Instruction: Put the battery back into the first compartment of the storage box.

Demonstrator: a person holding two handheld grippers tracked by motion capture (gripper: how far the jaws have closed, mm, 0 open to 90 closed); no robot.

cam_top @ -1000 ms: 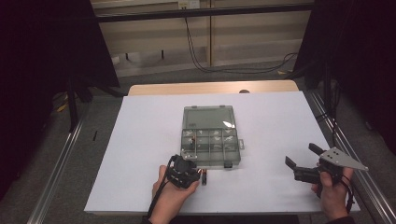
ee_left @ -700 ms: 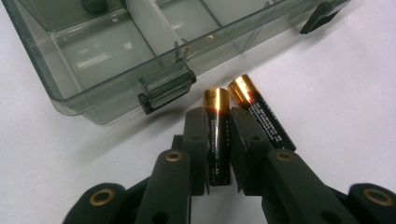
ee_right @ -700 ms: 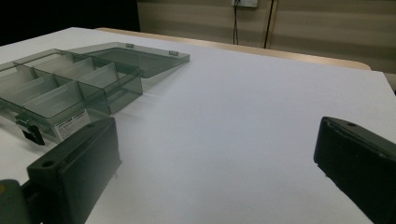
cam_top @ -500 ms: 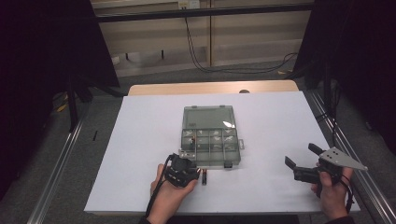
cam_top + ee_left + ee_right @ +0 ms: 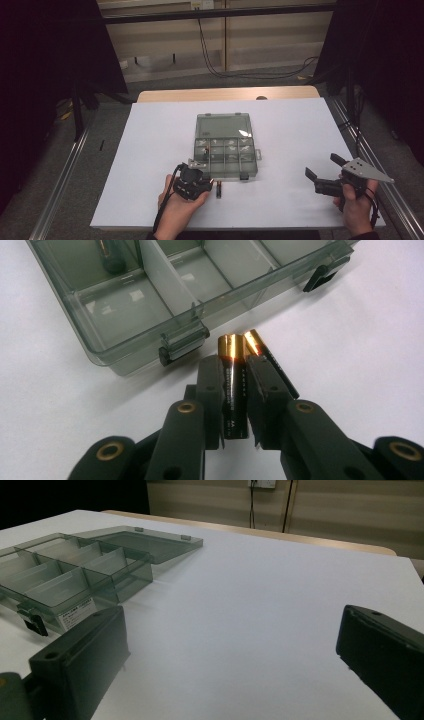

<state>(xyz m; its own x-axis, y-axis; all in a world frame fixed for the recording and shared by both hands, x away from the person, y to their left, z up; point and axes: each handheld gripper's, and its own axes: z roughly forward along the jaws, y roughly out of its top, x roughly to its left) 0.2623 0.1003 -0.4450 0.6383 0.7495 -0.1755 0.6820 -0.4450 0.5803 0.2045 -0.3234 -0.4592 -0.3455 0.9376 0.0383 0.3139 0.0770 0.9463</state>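
left claw (image 5: 235, 390) clamping battery (image 5: 233, 385) mid-body, just off the counter (image 5: 300, 135), beside organizer box (image 5: 125, 305) | likely handling rigid, smooth, prone to rolling | right claw (image 5: 225, 665) standing apart, idle

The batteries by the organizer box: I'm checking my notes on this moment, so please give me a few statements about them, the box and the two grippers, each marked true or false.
1. The left gripper is shut on a battery. True.
2. A second battery lies on the white table beside the held one. True.
3. The organizer box has its lid closed. False: the lid lies open, folded back flat behind the compartments.
4. The right gripper holds a battery. False: its jaws stand wide open with nothing between them.
5. The right gripper is over the box. False: it is off to the box's right, near the table's edge.
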